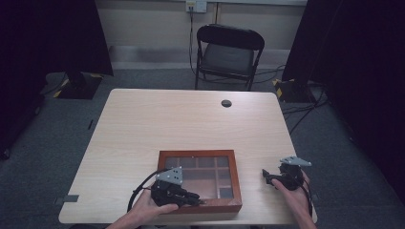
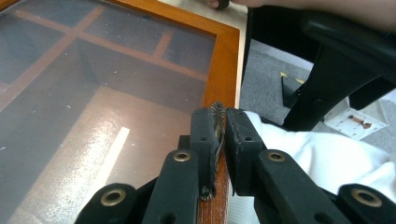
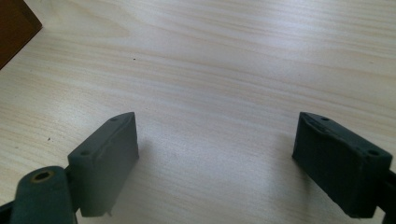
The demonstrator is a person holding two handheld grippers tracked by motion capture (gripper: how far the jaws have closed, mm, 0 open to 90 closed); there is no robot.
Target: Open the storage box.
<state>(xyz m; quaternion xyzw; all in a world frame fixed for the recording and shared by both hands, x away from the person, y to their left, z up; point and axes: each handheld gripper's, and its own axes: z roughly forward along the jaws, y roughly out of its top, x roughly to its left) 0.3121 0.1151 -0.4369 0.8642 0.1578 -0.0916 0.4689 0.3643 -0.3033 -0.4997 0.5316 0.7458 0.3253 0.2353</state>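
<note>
Left gripper [image 2: 219, 135]: jaws pinch the small metal clasp [image 2: 217, 111] on the glass-lidded wooden box [image 1: 200, 155] near edge.
Right gripper [image 3: 215, 158]: jaws wide, empty, over bare table [image 1: 157, 119].

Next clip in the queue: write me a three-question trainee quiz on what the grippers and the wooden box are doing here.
1. True or false: the left gripper is shut on the small metal clasp at the front edge of the wooden box.
2. How do the right gripper's jaws stand? A) shut on the box B) wide open above the bare table C) shut on a cable
3. Fill in: the glass lid of the box lies ____ (open or closed).

Key: 1 true; 2 B; 3 closed.
</note>
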